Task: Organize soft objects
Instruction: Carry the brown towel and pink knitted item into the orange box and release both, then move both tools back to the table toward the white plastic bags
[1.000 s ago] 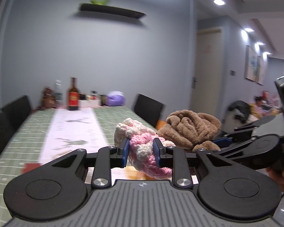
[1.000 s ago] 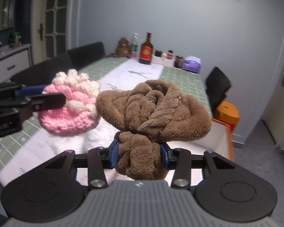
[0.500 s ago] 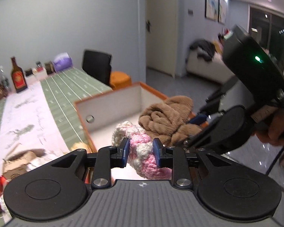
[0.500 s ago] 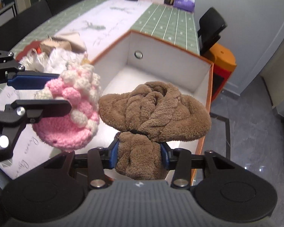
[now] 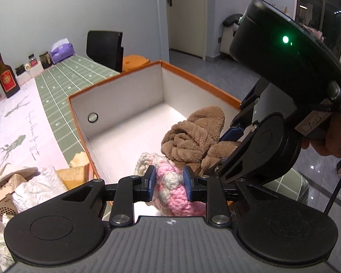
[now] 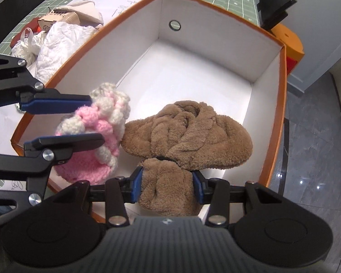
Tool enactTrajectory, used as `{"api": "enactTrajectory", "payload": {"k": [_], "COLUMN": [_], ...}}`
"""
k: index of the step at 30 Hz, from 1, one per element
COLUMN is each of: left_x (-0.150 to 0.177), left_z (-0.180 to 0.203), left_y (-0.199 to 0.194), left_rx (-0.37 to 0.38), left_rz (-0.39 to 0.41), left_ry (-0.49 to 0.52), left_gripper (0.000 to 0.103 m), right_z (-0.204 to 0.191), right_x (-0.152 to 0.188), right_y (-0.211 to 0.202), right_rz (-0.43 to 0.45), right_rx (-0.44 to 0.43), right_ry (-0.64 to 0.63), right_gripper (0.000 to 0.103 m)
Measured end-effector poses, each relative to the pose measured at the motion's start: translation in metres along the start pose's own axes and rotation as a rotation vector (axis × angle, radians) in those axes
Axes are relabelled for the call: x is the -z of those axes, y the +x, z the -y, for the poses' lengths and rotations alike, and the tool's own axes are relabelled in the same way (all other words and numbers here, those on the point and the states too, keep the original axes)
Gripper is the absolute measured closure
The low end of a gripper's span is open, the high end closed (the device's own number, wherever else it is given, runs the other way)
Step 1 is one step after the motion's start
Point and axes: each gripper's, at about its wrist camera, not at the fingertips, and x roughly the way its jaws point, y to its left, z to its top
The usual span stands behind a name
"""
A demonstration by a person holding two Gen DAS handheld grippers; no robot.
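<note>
My left gripper (image 5: 167, 183) is shut on a pink and white crocheted piece (image 5: 170, 191); it also shows in the right wrist view (image 6: 95, 136). My right gripper (image 6: 168, 187) is shut on a brown fuzzy piece (image 6: 186, 136), which also shows in the left wrist view (image 5: 193, 136). Both pieces hang side by side, touching, over the near end of an orange box with a white inside (image 6: 216, 68), whose floor shows bare white beyond them. The box also shows in the left wrist view (image 5: 125, 104).
Left of the box lie white crumpled fabric (image 6: 61, 38), a beige item and a perforated wooden piece (image 6: 54, 18) on the green checked tablecloth (image 5: 63, 79). A bottle (image 5: 6, 79), jars and a purple tissue pack stand at the far end. A black chair (image 5: 104, 50) stands beyond.
Both grippers swung from facing the far wall down and right over the box, carrying their pieces. They now hang lower, inside the box's near end.
</note>
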Motion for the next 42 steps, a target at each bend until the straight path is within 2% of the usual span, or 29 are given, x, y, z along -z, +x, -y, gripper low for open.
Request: {"api": "enactTrajectory", "payload": {"k": [7,13,16,17,19,21,24,26,31,35,42], "left_x": [0.003,0.005,0.007,0.008,0.008,0.009,0.012,0.013,0.018,0.023,0.046], "left_z": [-0.002,-0.001,-0.001,-0.001,-0.001,-0.002,-0.003,-0.005,-0.012,-0.019,-0.04], "left_y": [0.009,0.012,0.007,0.005,-0.001,-0.006,-0.015,-0.022,-0.041,-0.059,-0.086], "left_rx": [-0.003,-0.025,-0.042,-0.049,-0.056,-0.052,-0.052,-0.056,-0.059,-0.079,-0.095], "left_rz": [-0.039,-0.046,-0.029,-0.022,0.0,0.018,0.053,0.077,0.14,0.198,0.297], "left_ry": [0.007,0.014,0.019,0.02,0.021,0.014,-0.001,-0.011,-0.04,-0.06,-0.143], "left_gripper": [0.073,0.068,0.066,0.063,0.05,0.046,0.042,0.041,0.039,0.038,0.037], "right_z": [0.003,0.002,0.001,0.001,0.001,-0.001,-0.003,-0.006,-0.012,-0.021,-0.052], "right_x": [-0.002,-0.003,-0.004,-0.004,-0.004,-0.004,-0.003,-0.001,0.005,0.01,0.027], "right_y": [0.007,0.008,0.003,0.001,-0.005,-0.013,-0.023,-0.029,-0.041,-0.054,-0.082], "right_rz": [-0.023,-0.02,-0.011,-0.007,0.007,0.024,0.044,0.058,0.092,0.157,0.377], "right_rx": [-0.014,0.011,0.022,0.028,0.049,0.062,0.085,0.098,0.132,0.186,0.238], "right_ry": [0.013,0.004,0.0,-0.002,-0.012,-0.02,-0.03,-0.041,-0.046,-0.043,0.033], "right_gripper": [0.055,0.052,0.046,0.042,0.037,0.036,0.033,0.027,0.027,0.024,0.022]}}
